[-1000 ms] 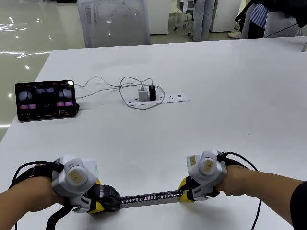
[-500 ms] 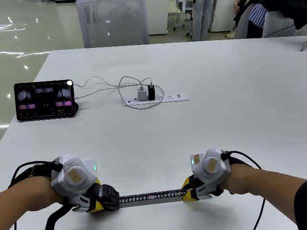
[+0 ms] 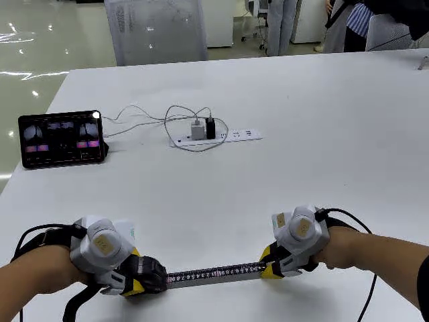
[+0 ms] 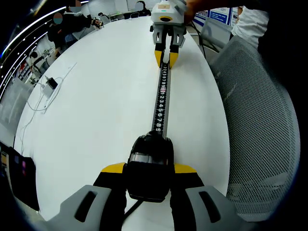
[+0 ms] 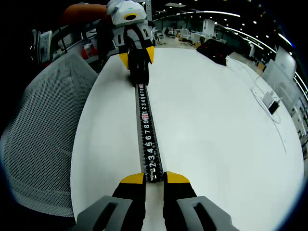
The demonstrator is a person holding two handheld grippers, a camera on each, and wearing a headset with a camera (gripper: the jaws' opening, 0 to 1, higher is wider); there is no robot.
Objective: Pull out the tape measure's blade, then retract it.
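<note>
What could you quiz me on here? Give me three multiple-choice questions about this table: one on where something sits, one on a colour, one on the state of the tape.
1. In the head view, where is the tablet relative to the power strip?
A. To its left
B. To its right
C. On top of it

2. What colour are the tips of the left tongs and the right tongs?
A. Red
B. Yellow
C. Blue

3. What state is the blade in?
A. Fully wound in
B. Pulled out, stretched between both tongs
C. Lying loose on the floor

Answers:
1 A, since the tablet stands left of the power strip.
2 B, since both pairs end in yellow tips.
3 B, since the left tongs clamp the case and the right tongs pinch the blade's end.
</note>
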